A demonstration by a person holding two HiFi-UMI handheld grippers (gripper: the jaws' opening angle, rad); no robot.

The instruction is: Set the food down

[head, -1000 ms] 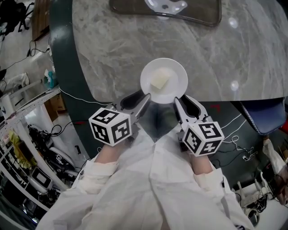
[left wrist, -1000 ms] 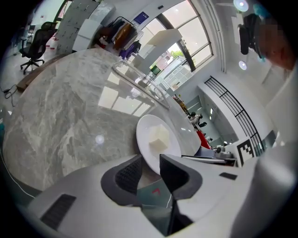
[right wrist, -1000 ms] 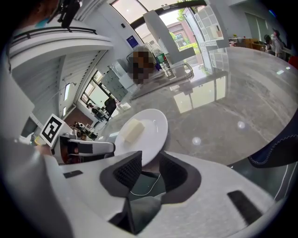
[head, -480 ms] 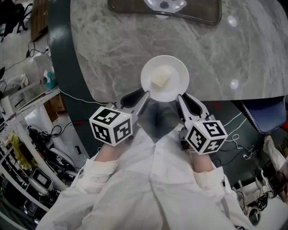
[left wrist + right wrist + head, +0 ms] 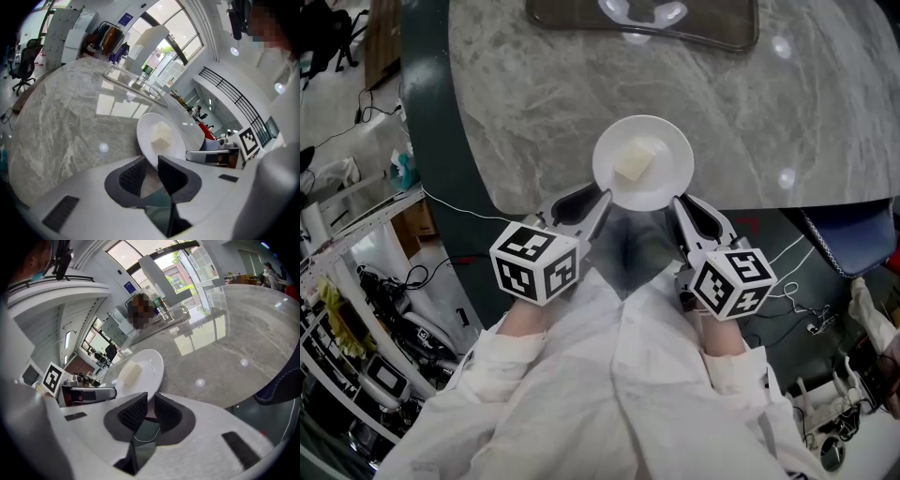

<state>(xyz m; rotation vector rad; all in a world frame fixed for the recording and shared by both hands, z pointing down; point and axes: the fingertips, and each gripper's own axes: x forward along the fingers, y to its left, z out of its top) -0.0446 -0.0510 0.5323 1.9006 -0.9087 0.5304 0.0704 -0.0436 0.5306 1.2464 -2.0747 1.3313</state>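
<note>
A white plate [image 5: 667, 176] lies on the marble table [image 5: 562, 94] close to its near edge, with a pale cube of food [image 5: 634, 162] on it. My left gripper [image 5: 598, 200] sits at the plate's near-left rim. Its jaws have just been closing and now pinch the plate [image 5: 177, 146] rim between them. My right gripper [image 5: 680, 206] holds the near-right rim the same way, jaws narrow around the plate [image 5: 151, 363]. The food [image 5: 161, 136] stays upright at the plate's middle, and in the right gripper view the food [image 5: 131, 372] appears left of centre.
A dark tray [image 5: 727, 36] holding a white object stands at the table's far side. The table's dark rim [image 5: 441, 150] curves down the left. A blue seat [image 5: 848, 242] is at the right, and cables and equipment cover the floor on both sides.
The plate has shifted slightly away from me on the table. The right gripper has moved a little to the right. The left gripper's cube has rolled slightly.
</note>
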